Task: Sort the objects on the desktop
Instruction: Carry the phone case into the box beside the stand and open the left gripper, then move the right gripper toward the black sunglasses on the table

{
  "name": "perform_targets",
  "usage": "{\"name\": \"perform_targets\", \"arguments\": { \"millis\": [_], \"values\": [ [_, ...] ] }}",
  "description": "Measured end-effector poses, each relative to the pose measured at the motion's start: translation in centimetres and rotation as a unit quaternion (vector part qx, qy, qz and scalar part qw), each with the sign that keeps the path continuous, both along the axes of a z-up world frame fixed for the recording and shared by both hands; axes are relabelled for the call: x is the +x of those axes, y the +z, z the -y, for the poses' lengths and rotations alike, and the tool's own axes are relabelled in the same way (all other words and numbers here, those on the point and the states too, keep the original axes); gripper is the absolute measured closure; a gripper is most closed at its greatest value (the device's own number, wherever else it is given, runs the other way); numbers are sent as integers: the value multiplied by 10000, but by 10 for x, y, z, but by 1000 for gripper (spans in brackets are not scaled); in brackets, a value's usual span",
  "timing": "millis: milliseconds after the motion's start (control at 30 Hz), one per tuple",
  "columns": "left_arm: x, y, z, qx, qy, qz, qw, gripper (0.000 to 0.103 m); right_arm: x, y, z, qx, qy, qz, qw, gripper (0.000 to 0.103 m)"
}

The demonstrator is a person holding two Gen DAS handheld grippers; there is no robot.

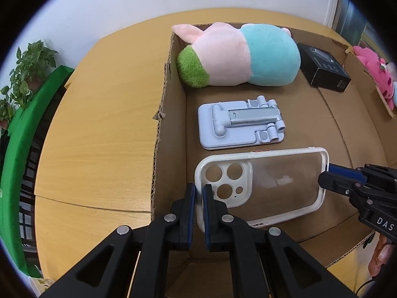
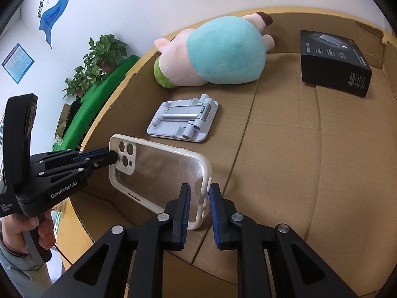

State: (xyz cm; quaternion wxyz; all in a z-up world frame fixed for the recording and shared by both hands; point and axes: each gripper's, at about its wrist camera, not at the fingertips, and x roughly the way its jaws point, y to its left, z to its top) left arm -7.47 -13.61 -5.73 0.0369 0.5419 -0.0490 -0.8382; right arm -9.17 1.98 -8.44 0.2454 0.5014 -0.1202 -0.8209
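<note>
Left hand-held gripper [image 1: 199, 190] on glossy clear phone case [image 1: 263, 183]

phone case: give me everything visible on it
The phone case has a clear back with a white rim and a white camera block with several round cutouts. It is empty, open side up, over the cardboard sheet, just in front of the folded stand. The left gripper pinches the camera-end rim; the right gripper straddles the opposite end rim.
</note>
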Motion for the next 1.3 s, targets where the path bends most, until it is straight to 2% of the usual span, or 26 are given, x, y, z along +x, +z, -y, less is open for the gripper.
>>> {"name": "perform_targets", "arguments": {
  "millis": [367,467,500,533,600,633,700,767,800,867,933,1000,1167,1300],
  "values": [
    [-7,-9,-12,-539,-115,485,9973,97,-11,-5,13,263,2,265,9993,84],
    [-9,-8,-11,-508,-87,539,9972,96,-14,-4,12,154,-7,319,9994,79],
    [-8,-6,-10,-481,-67,522,9975,96,-13,-4,11,122,12,328,9994,71],
    [-7,-4,-10,-470,-39,486,9977,96,-12,-3,10,72,44,341,9994,58],
    [-1,5,-12,-478,-32,259,9985,94,-4,4,7,214,14,215,9995,41],
    [6,13,-14,-472,-41,68,9989,90,4,15,4,328,-11,-13,9995,36],
    [22,33,-19,-368,-31,-423,9984,77,20,35,-7,541,-128,-431,9975,28],
    [42,59,-24,-164,4,-1077,9940,56,45,64,-20,999,-351,-1132,9879,18],
    [55,74,-29,-32,33,-1457,9893,49,57,76,-27,1167,-438,-1447,9816,9],
    [75,99,-34,278,88,-2187,9754,21,82,100,-41,1479,-679,-2001,9662,2],
    [95,118,-47,618,61,-2803,9579,21,102,116,-53,1564,-775,-2299,9574,0],
    [104,125,-63,833,-78,-3009,9500,21,110,123,-62,1571,-821,-2358,9555,0],
    [105,125,-101,1000,-287,-3031,9473,21,125,129,-79,1702,-918,-2416,9509,0],
    [106,120,-113,1153,-356,-2969,9473,21,138,130,-92,1667,-878,-2424,9517,0]
  ]
}}
